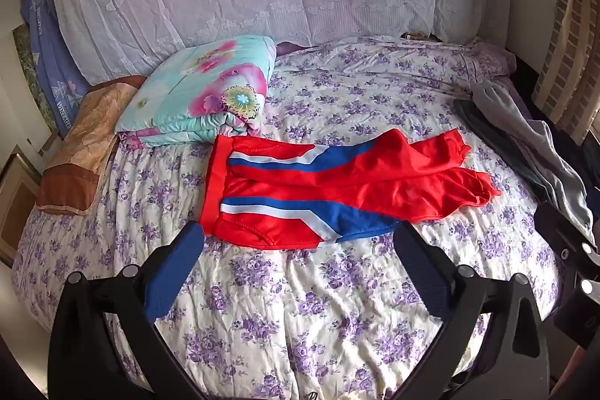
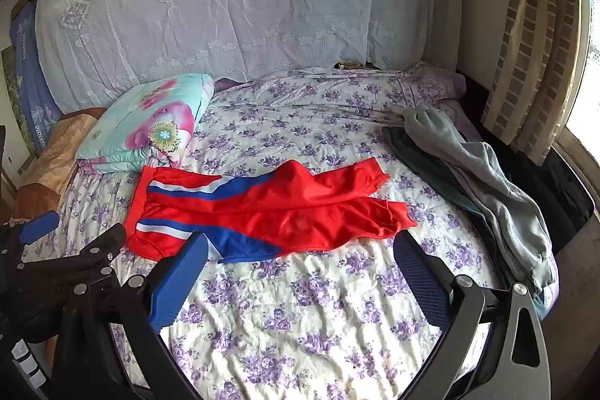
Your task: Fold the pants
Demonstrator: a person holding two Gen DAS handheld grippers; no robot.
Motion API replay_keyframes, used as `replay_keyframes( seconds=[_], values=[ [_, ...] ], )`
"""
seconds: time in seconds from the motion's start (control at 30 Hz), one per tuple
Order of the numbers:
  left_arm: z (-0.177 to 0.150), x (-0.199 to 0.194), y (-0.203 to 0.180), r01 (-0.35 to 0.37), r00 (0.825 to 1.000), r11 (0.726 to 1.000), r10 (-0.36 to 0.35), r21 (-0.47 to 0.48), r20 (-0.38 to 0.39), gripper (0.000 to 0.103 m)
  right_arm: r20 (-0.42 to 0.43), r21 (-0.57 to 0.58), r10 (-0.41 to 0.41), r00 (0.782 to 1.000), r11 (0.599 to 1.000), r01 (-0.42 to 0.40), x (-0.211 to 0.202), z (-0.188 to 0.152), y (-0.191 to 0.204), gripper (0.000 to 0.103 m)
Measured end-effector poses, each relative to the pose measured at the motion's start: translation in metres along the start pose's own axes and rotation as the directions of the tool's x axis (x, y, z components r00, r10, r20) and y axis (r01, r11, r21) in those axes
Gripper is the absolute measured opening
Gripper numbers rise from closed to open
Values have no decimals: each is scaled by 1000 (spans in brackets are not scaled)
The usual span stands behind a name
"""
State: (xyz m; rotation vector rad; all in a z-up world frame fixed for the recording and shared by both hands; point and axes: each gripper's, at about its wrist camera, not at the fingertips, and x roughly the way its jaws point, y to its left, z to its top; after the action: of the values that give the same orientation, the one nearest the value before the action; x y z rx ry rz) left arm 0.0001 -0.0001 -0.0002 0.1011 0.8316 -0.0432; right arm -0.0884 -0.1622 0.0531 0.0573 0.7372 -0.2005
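Both the left gripper (image 1: 300, 238) and right gripper (image 2: 300, 246) hover wide apart, holding nothing, above the purple-flowered quilted bedspread (image 1: 300, 317). Just beyond lie the shiny red pants with blue-and-white stripes (image 1: 330, 182), spread lengthwise, apparently laid flat for folding.

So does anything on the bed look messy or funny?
Yes. The red pants lie spread out and unfolded, their two legs rumpled and crossing near the hems. At the bed's right edge, gray clothes sit in a loose heap. The flowered quilt beside the pants is folded neatly.
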Motion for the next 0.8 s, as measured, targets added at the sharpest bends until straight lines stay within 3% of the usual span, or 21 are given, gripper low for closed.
replay_keyframes(
  seconds=[0.8],
  values=[
    [0, 0, 1, 8, 1000, 1000, -8, -10, 10, 99, 5, -4, -1, 1000, 1000, 1, -5, 5, 3, 100]
  ],
)
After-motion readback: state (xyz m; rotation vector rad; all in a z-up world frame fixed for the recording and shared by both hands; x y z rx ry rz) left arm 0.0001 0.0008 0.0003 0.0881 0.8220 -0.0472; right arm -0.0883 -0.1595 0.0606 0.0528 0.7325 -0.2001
